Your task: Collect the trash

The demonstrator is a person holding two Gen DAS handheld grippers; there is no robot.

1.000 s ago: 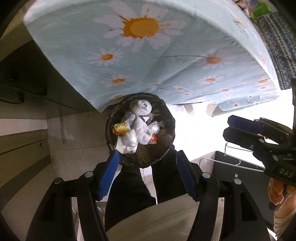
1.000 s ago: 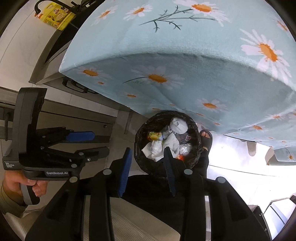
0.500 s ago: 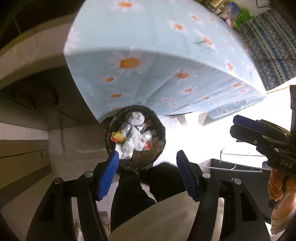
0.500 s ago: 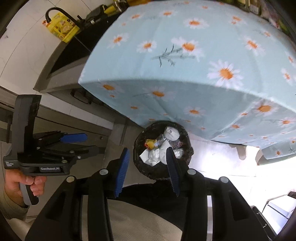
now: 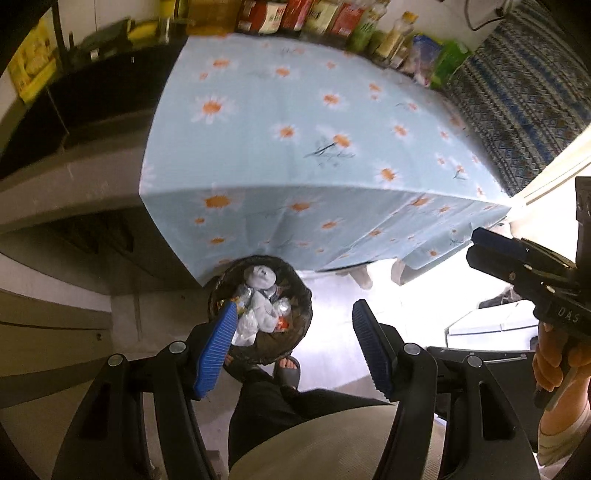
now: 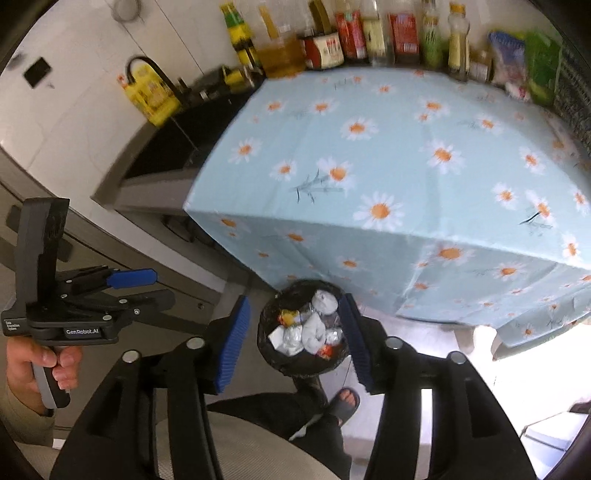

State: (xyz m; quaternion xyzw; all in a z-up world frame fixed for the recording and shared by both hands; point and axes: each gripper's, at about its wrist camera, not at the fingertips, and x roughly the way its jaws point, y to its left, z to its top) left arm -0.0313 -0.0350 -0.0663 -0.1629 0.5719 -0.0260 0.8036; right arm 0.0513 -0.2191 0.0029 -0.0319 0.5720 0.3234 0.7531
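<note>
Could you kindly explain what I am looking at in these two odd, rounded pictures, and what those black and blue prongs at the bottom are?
There is no robot here. A person holds a hand-held gripper in each hand, and each one carries a wide-angle camera that looks along its two blue-padded fingers. One picture comes from the left hand-held gripper, the other from the right hand-held gripper; each also catches the other tool at its edge. Both point steeply down at a black-lined trash bin on the floor, beside a table under a daisy-print tablecloth. The bin holds crumpled tissues and wrappers. Bottles and packets line the table's far edge; the rest of the cloth looks bare. Neither gripper holds anything: the left stands open, and the right's jaws are opening, with nothing between them.
</note>
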